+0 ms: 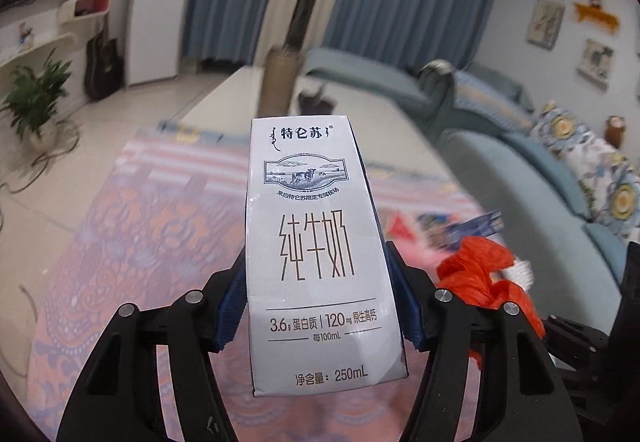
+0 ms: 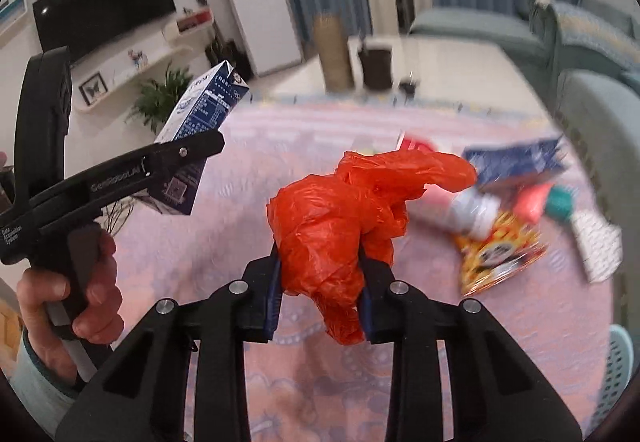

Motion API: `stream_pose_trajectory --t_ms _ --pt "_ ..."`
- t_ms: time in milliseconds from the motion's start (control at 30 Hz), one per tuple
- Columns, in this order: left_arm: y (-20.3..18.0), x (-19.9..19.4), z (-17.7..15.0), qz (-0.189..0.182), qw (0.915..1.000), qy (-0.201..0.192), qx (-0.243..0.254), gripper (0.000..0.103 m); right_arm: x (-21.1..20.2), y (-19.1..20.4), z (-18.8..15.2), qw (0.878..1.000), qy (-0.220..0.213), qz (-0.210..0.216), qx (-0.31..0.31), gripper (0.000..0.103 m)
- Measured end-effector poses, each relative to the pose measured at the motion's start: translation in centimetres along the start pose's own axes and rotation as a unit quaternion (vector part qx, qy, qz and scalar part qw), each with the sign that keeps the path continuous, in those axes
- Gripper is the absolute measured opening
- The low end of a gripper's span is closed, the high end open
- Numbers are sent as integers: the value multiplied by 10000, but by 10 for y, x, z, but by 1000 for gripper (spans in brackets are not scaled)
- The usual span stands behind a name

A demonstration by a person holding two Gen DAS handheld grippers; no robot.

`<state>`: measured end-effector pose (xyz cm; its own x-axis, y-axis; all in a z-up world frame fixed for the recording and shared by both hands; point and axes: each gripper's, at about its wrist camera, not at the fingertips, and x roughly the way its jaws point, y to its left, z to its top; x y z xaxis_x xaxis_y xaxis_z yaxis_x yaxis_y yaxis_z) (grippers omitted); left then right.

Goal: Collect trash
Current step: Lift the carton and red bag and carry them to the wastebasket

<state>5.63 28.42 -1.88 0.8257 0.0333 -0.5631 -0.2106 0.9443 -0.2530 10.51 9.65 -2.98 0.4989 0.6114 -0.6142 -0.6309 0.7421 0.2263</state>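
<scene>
Above the pink cloth point(image 2: 400, 342), picking-up step: L gripper point(image 1: 316, 306) squeezing milk box point(image 1: 316, 242), R gripper point(image 2: 320, 294) pinched on red bag point(image 2: 344, 218), both lifted; next prob. box into bag, w/ more trash point(image 2: 496, 242) left lying.

Pink patterned tablecloth point(image 2: 280, 382) over table; on it at right: white bottle point(image 2: 474, 216), yellow-orange snack packet point(image 2: 500, 258), blue packet point(image 2: 516, 162), blurred.
</scene>
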Motion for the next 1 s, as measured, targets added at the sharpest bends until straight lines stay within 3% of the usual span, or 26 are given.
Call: stream_pose_trajectory --t_ms 233,567,767,1000 --pt "-81 -29 12 -965 9936 -379 444 61 -95 -47 9 9931 -842 -776 241 27" --pt "-236 -24 -4 -2171 9664 -427 1309 61 -197 -159 -30 9631 -1246 -2194 937 27" --pt "-323 8 -33 -2695 9474 -127 1724 61 -232 -236 -85 9360 -1114 -2849 1740 28" --pt "-405 74 -100 -3010 9200 878 2353 61 -232 -296 -164 9102 -637 -3135 2633 31"
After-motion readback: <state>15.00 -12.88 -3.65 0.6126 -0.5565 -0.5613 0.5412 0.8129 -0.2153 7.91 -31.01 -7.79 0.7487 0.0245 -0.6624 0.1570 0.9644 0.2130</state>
